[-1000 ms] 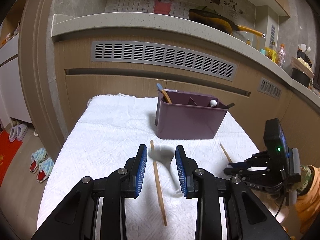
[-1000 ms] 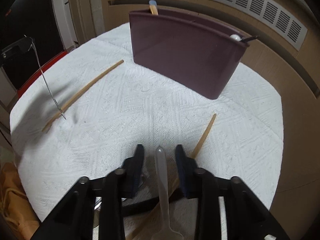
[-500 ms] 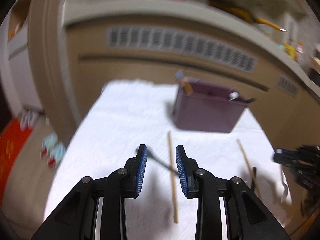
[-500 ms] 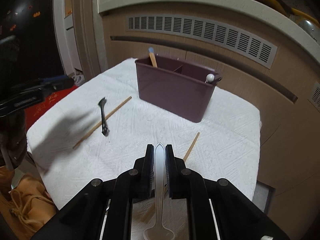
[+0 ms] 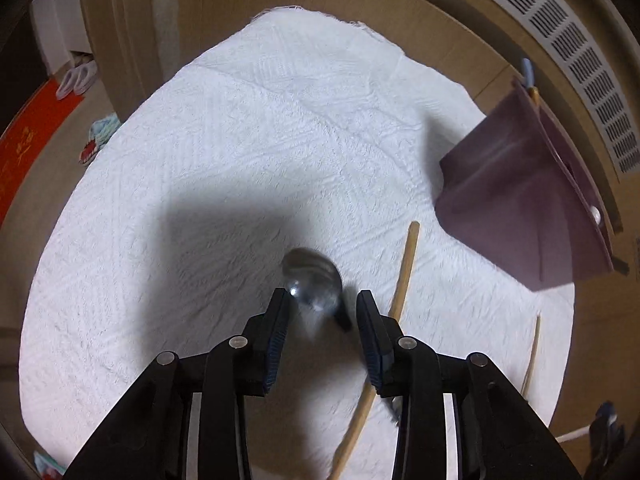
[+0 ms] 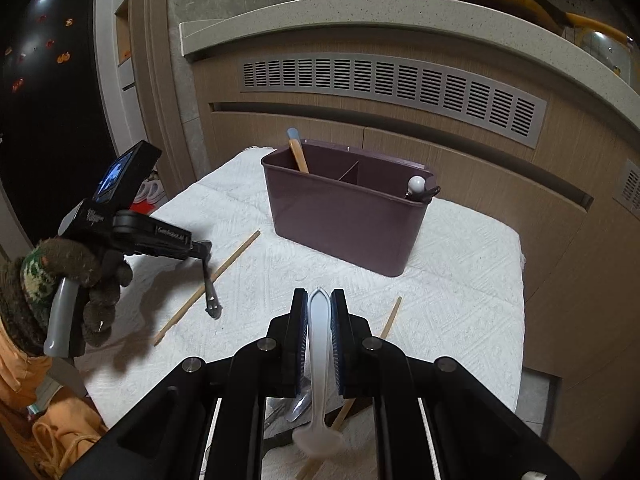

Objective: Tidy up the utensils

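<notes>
White plastic, the spoon (image 6: 319, 344) sits clamped by its handle in the right gripper (image 6: 319, 300), bowl end back toward the camera, with the purple caddy (image 6: 344, 224) ahead on the table (image 6: 460, 280). The left gripper (image 5: 322, 300) is spread wide over a metal spoon (image 5: 314, 282), a wooden chopstick (image 5: 402, 276) just to its right.

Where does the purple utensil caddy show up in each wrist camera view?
Left wrist: purple utensil caddy at the right edge, tilted.
Right wrist: purple utensil caddy at centre, upright, beyond the right gripper.
Shared landmark: the chopstick lying on the white cloth in front of it.
</notes>
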Demonstrator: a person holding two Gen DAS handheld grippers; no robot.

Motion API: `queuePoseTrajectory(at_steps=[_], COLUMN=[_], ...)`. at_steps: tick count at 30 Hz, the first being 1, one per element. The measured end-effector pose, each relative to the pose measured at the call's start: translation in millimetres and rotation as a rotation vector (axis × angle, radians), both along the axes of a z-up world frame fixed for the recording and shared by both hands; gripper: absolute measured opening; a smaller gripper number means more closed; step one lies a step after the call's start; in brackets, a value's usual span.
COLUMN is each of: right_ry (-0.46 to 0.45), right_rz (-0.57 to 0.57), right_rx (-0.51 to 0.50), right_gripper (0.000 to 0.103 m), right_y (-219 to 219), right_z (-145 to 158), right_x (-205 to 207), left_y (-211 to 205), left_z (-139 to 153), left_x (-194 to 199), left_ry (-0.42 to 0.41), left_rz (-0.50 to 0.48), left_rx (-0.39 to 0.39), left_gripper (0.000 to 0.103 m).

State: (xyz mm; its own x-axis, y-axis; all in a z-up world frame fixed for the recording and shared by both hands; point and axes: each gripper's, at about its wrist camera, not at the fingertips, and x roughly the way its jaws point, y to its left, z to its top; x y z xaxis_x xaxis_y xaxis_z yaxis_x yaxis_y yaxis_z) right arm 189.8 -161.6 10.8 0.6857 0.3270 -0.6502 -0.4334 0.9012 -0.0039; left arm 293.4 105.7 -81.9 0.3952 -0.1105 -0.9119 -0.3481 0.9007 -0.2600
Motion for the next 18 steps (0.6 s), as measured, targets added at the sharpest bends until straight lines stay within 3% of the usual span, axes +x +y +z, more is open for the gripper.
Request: queuePoseTrajectory(at_steps=[2,5,7,9,10,14,18], right_ry=[-0.002,0.001,-0.001,-0.003,-0.004,-0.018,-0.024], right_rz=[0.002,-0.003,-0.008,-0.013,-0.018,-0.012,-0.016], right_rx=[0.007,0.037,0.062,0.078,0.087,0.101,0.118], right_gripper=[0.011,0.011,0.011,0.011,0.011,0.011,0.011], right_y=[-2,-8,-14,-20,-24,-32,-39], right_z=[-3,-5,-7,-8,-8,-3,5], right_x=[1,0,-2,-5,-6,-14,-18], left_y=[-1,-8,-15,-24,-26,-31,-47], left_z=[0,0,0,-1,0,3,30], left_x=[10,25,29,28,25,-3,-56], left_ry=[0.036,0.083,0.08,0.048,0.02,-0.116,-0.331], left_rz=[0.009,-0.005,-0.033,-0.061,-0.07,-0.125,-0.198], left_rx=[0.008,0.076,0.134,0.205,0.228,0.211,0.263], left_gripper=[0.045,0.045,0.045,0.037,0.031,0.031,0.031])
